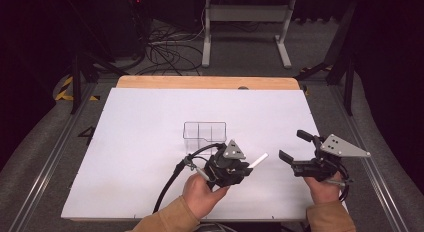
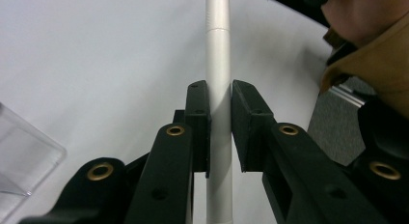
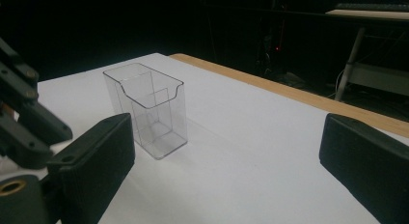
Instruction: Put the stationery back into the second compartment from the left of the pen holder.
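A white pen-like stick [image 1: 259, 161] [image 2: 218, 89] is clamped between the two black jaws of my left gripper [image 1: 244, 168] [image 2: 220, 110], just in front of a clear plastic holder [image 1: 204, 133] with compartments; the stick points right toward the other hand. My right gripper [image 1: 291, 146] [image 3: 226, 151] stands open with nothing between its fingers, at the right of the white sheet. In the right gripper view the clear holder [image 3: 147, 108] stands upright ahead and left. A corner of the holder [image 2: 21, 156] shows at the left in the left gripper view.
The white sheet [image 1: 150, 122] covers a wooden table whose far edge [image 1: 200, 82] shows bare. Cables and a white stand's legs [image 1: 245, 37] lie on the floor beyond. A sleeve and hand [image 2: 366, 35] sit at the top right of the left gripper view.
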`<state>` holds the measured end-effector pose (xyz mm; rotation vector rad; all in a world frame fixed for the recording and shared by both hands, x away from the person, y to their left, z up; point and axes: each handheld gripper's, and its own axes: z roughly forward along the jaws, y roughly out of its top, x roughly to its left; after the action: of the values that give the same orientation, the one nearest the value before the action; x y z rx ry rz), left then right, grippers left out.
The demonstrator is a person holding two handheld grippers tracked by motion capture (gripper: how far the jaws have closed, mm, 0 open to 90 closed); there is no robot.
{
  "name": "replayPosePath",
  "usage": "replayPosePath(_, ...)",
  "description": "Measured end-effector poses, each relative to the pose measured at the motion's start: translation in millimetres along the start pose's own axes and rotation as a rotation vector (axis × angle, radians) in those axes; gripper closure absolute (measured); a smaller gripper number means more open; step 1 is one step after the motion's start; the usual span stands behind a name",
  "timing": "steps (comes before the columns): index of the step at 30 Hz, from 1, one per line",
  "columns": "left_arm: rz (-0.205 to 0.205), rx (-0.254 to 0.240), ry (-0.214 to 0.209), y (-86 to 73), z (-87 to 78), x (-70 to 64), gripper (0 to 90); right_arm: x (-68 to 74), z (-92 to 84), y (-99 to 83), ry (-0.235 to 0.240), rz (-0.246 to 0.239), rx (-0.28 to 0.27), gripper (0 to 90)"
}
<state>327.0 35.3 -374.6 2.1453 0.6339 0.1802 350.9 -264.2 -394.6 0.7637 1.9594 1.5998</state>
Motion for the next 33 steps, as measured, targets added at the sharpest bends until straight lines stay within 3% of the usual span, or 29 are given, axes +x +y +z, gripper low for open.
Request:
replayPosePath(11,-0.017,-0.148,0.007,4.7,-26.0,22.6,78.7,0.9,2.5,-1.2,0.009,-0.003,0.009,5.8)
replayPosePath(17,-0.001,-0.222,0.021,8.1,-36.2,33.5,78.6,2.4,4.7,-1.9,0.017,-0.005,0.019,5.8)
replayPosePath(23,-0.023,-0.292,0.027,8.8,-46.1,48.0,78.6,3.3,6.2,-2.5,0.025,-0.009,0.023,5.9)
replayPosePath(28,-0.006,-0.338,0.057,8.7,-51.7,57.1,78.6,3.8,6.8,-3.0,0.028,-0.009,0.026,5.9)
replayPosePath(33,-0.017,-0.36,0.072,7.4,-54.4,68.4,78.6,4.2,7.0,-3.2,0.03,-0.011,0.03,5.9)
